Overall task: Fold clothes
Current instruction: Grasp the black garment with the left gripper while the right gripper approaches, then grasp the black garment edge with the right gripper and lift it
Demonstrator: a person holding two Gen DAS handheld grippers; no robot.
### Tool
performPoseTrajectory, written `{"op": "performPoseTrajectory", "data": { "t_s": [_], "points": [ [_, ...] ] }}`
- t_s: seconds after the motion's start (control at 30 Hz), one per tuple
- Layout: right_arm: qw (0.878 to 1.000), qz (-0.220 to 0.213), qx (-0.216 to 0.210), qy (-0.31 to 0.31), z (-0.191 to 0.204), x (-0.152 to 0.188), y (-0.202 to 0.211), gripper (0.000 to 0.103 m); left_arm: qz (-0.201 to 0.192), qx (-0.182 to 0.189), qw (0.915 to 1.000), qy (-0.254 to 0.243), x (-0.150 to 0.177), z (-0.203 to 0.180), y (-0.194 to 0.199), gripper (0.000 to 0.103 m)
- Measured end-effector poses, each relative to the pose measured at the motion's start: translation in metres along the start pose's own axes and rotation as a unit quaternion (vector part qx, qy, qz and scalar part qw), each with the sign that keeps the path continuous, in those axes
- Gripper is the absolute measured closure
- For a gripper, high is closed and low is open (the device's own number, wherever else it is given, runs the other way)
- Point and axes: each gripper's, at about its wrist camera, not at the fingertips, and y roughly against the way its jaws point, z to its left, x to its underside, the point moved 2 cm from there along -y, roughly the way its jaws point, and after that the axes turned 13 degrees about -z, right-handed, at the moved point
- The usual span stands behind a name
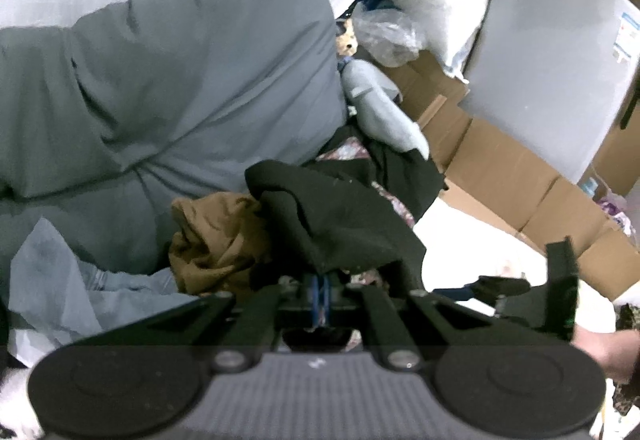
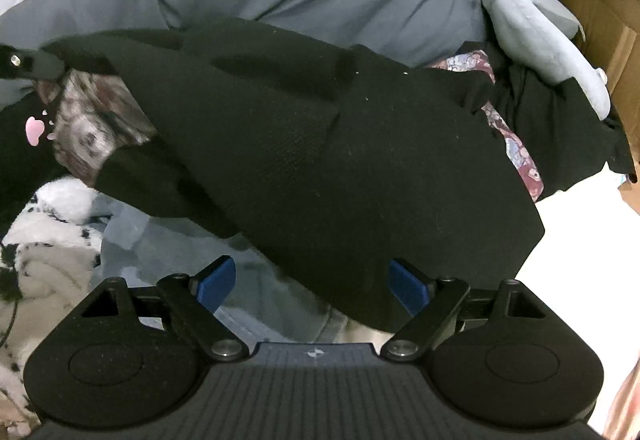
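Left gripper [image 1: 320,282] at 6 o'clock, blue pads pressed together on an edge of the black garment [image 1: 340,215]; the cloth rises from the pinch toward 12 o'clock and drapes over the pile. Brown garment [image 1: 216,240] crumpled just beside it at 9 o'clock, touching. Pale blue garment [image 1: 52,272] at 8 o'clock. Large grey duvet [image 1: 168,79] fills 9 to 12 o'clock. Grey plush toy [image 1: 376,103] near centre, toward 1 o'clock. Cardboard boxes [image 1: 500,167] at 3 o'clock. Right gripper [image 1: 560,292] enters at 4 o'clock; jaw state not readable here.
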Motion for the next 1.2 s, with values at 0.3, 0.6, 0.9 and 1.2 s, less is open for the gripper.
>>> {"op": "performPoseTrajectory", "data": {
  "t_s": [0.3,0.6,0.9,1.2],
  "points": [
    [0.999,0.013,0.032,0.021,-0.016,0.003,-0.014,0.102,-0.016,0.009,0.9998,-0.012,-0.009,-0.009,0.013,0.101],
    [0.998,0.038,0.023,0.045,-0.037,-0.017,0.038,0.103,-0.025,0.019,0.9977,-0.061,-0.012,-0.019,0.009,0.101],
    [0.998,0.050,0.015,0.027,-0.033,-0.009,0.112,0.103,-0.046,0.054,0.9954,-0.064,-0.026,-0.043,-0.001,0.101],
    [0.998,0.060,0.018,-0.018,-0.029,0.024,0.181,0.103,-0.049,0.117,0.9874,-0.095,-0.030,-0.096,-0.008,0.101]
  ]
}}
